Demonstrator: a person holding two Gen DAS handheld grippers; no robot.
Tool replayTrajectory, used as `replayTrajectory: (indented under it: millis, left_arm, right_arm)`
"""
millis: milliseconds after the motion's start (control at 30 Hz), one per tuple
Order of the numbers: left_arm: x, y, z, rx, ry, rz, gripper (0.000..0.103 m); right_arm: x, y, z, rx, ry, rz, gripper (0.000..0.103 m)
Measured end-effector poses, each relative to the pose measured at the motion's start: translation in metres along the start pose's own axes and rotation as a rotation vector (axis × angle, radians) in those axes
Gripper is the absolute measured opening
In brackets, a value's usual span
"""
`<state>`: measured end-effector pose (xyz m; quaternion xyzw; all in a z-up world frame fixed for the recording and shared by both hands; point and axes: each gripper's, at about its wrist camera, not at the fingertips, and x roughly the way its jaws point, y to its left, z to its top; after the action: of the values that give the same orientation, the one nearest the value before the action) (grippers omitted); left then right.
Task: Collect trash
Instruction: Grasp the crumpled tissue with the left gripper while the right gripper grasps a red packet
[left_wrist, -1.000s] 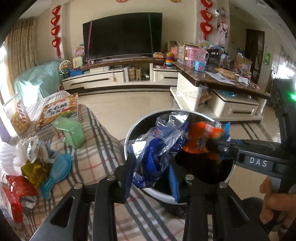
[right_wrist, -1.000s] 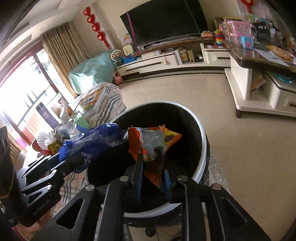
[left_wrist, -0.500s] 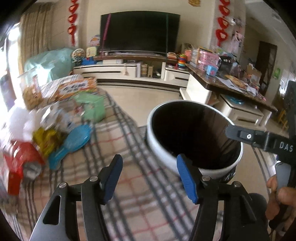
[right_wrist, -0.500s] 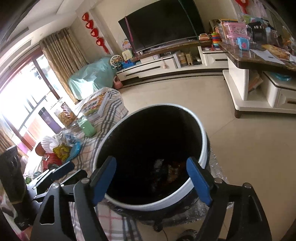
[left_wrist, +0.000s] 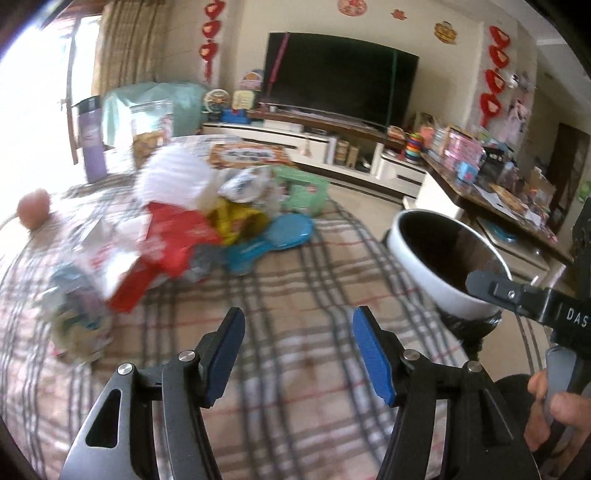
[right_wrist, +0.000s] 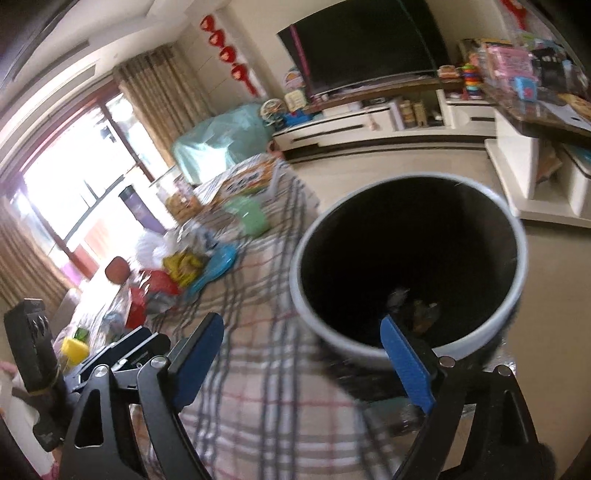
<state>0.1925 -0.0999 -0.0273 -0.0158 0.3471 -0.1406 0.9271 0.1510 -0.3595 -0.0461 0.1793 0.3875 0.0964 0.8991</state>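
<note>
Left gripper (left_wrist: 297, 354) is seen parted, nothing held; right gripper (right_wrist: 301, 363) is opening, nothing between. Wrapper pile (left_wrist: 192, 236) is heaped mid-table (left_wrist: 295, 295), bin (right_wrist: 406, 266) at its edge. Wrappers are judged light, crinkly, slippery; best pinched at a raised fold.

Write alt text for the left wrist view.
The left gripper hangs open and empty over a plaid tablecloth, facing a pile of wrappers. A white-rimmed trash bin stands to the right, beside the right gripper.

Bare plaid cloth (left_wrist: 295, 295) before wrapper heap (left_wrist: 177, 236)
</note>
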Motion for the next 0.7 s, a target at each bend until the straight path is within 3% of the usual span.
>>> replayTrajectory:
  millis: [433, 700]
  left_arm:
    - [-0.064, 0.043, -0.047, -0.129, -0.009, 0.121, 0.061]
    - [-0.085, 0.051, -0.054, -0.180, -0.003, 0.176, 0.061]
  right_arm:
    - [0.034, 0.073, -0.020, -0.110, 0.068, 0.096, 0.089]
    - [0.061, 0.103, -0.026, -0.156, 0.097, 0.128, 0.089]
